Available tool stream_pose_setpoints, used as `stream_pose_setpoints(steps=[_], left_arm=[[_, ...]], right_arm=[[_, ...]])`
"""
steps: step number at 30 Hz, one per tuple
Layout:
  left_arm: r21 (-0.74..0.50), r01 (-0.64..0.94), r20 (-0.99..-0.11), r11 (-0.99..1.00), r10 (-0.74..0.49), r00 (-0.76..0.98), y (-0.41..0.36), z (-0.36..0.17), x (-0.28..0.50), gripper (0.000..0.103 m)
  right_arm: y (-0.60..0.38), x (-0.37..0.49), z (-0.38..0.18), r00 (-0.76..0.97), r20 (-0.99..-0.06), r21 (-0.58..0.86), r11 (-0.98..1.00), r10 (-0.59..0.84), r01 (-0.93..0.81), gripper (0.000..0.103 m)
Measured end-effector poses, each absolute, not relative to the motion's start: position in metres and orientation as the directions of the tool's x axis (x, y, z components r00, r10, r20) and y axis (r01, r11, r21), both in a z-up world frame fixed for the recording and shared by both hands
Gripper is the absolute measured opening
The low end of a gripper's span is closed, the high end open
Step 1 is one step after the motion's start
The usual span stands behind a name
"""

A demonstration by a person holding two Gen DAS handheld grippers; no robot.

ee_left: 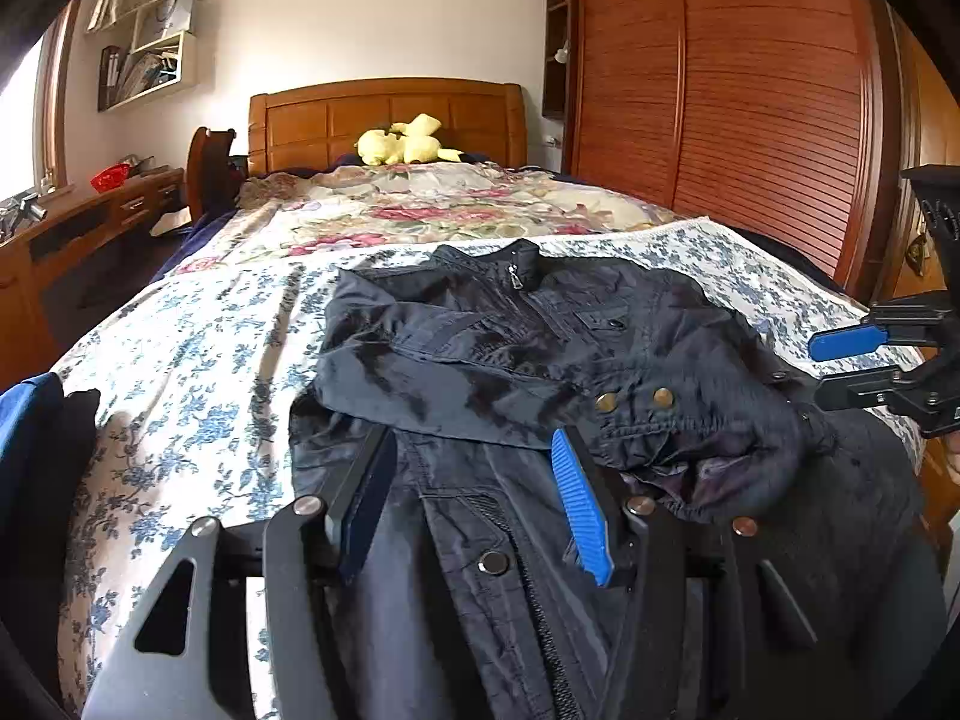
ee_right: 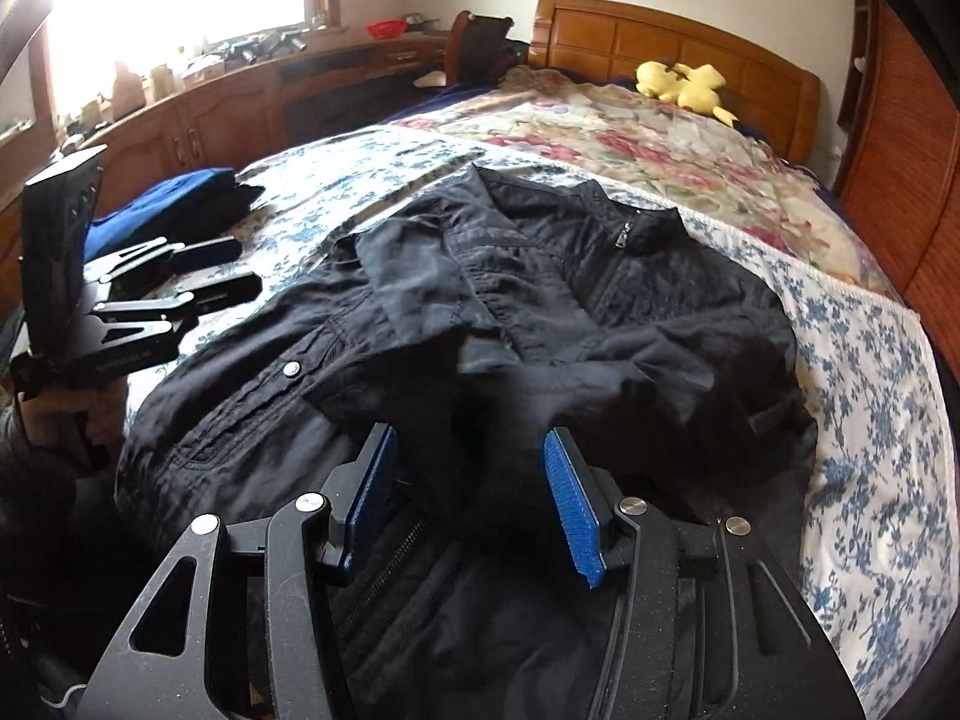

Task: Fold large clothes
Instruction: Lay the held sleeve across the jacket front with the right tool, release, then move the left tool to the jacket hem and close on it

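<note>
The dark jacket point(ee_left: 540, 360) lies on the bed point(ee_left: 198, 348). Both claws, left claw point(ee_left: 474, 504) and right claw point(ee_right: 468, 504), stand wide and hold nothing. The small writing on the left claw is too blurry to read.

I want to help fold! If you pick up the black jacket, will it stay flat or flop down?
The jacket would probably flop: its thin fabric already lies creased and bunched on the bed. The sleeves would likely dangle. It may feel slightly slippery, since the cloth looks smooth.
</note>
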State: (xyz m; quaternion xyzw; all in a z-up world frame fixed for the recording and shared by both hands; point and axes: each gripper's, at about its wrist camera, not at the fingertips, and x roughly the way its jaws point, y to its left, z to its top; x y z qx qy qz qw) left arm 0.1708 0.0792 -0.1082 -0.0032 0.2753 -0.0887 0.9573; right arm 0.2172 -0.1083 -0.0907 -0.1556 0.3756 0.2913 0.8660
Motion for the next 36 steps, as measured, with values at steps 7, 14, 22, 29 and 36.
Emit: stream_pose_setpoints(steps=[7, 14, 22, 29, 36], left_arm=[[-0.062, 0.190, -0.539, 0.980, -0.193, 0.820, 0.067, -0.112, 0.176, 0.053], [-0.097, 0.241, -0.566, 0.966, -0.253, 0.785, 0.052, -0.118, 0.180, 0.053], [-0.089, 0.286, -0.644, 0.954, -0.275, 0.714, 0.030, -0.140, 0.187, 0.053], [-0.099, 0.317, -0.718, 0.943, -0.288, 0.634, 0.019, -0.161, 0.193, 0.053], [-0.147, 0.334, -0.747, 0.931, -0.326, 0.579, 0.019, -0.171, 0.197, 0.053]], right_arm=[[-0.123, 0.208, -0.089, 0.555, -0.733, -0.049, 0.784, 0.393, -0.619, 0.052], [-0.135, 0.223, -0.102, 0.575, -0.740, -0.069, 0.812, 0.348, -0.580, 0.052], [-0.165, 0.241, -0.127, 0.591, -0.754, -0.068, 0.861, 0.286, -0.503, 0.052], [-0.180, 0.249, -0.135, 0.596, -0.758, -0.062, 0.880, 0.265, -0.470, 0.052], [-0.181, 0.252, -0.133, 0.605, -0.753, -0.066, 0.885, 0.259, -0.460, 0.052]])
